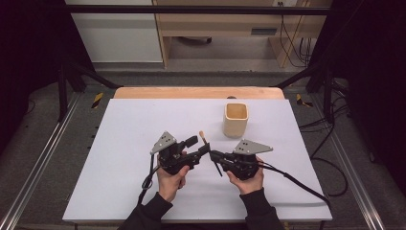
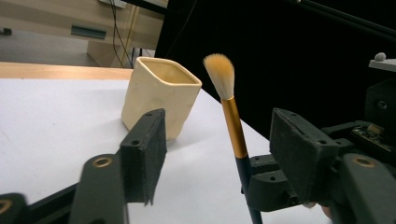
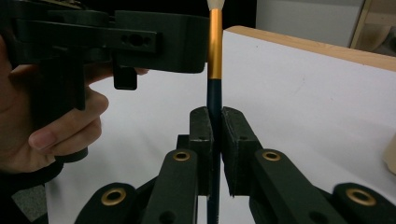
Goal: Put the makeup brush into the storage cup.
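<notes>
White table (image 1: 119, 143) with wood edge at the far side; cream square cup (image 1: 235, 120) stands upright on its far right part, empty side up. Left gripper (image 1: 201, 146) near table centre, jaws apart around the brush but not pressing it, pads either side of the gold ferrule in the left gripper view. Right gripper (image 1: 214, 155) just beside it, jaws clamped on the dark handle of the brush (image 2: 232, 119). Brush held upright off the table, tan bristles on top, between the two grippers, near the cup but apart from it. Person's hands grip both tools from the bottom edge.
</notes>
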`<state>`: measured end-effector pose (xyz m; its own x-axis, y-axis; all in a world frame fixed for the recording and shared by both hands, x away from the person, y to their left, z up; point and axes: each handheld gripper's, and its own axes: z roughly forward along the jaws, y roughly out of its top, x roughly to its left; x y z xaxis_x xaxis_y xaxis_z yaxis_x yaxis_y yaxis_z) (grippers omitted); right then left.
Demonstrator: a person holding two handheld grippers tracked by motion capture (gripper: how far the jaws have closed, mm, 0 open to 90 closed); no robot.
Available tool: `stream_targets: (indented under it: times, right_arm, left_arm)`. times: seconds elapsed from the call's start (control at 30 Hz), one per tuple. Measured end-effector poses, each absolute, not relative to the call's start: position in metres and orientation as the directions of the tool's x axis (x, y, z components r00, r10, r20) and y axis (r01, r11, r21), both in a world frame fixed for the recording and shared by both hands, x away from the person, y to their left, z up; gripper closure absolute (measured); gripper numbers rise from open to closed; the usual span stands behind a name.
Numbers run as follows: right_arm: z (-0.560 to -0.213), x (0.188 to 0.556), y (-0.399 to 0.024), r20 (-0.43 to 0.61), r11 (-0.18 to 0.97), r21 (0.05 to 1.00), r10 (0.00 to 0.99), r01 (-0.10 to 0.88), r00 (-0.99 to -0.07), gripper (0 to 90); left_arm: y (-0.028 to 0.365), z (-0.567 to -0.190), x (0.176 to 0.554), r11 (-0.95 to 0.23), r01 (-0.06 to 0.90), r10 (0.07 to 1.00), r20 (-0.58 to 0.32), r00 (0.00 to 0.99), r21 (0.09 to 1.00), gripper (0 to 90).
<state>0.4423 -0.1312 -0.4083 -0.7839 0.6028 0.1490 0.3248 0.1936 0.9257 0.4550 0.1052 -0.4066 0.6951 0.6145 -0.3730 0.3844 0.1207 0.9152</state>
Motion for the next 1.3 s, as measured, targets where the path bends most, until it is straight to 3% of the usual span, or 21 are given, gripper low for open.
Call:
stream_targets:
  times: [0.77,1.07,1.3]
  right_arm:
    - [-0.408,0.441,-0.129,0.134,0.206,0.925,0.609,0.319,-0.782,83.5]
    - [-0.408,0.441,-0.127,0.130,0.215,0.923,0.609,0.320,-0.783,83.5]
    - [-0.408,0.441,-0.126,0.139,0.212,0.921,0.605,0.327,-0.784,83.3]
  left_arm:
    - [0.096,-0.411,0.454,0.166,0.428,0.604,-0.434,0.668,0.889,75.3]
    - [0.093,-0.410,0.450,0.181,0.426,0.583,-0.446,0.680,0.886,82.6]
    - [0.093,-0.409,0.449,0.169,0.416,0.589,-0.430,0.684,0.893,83.1]
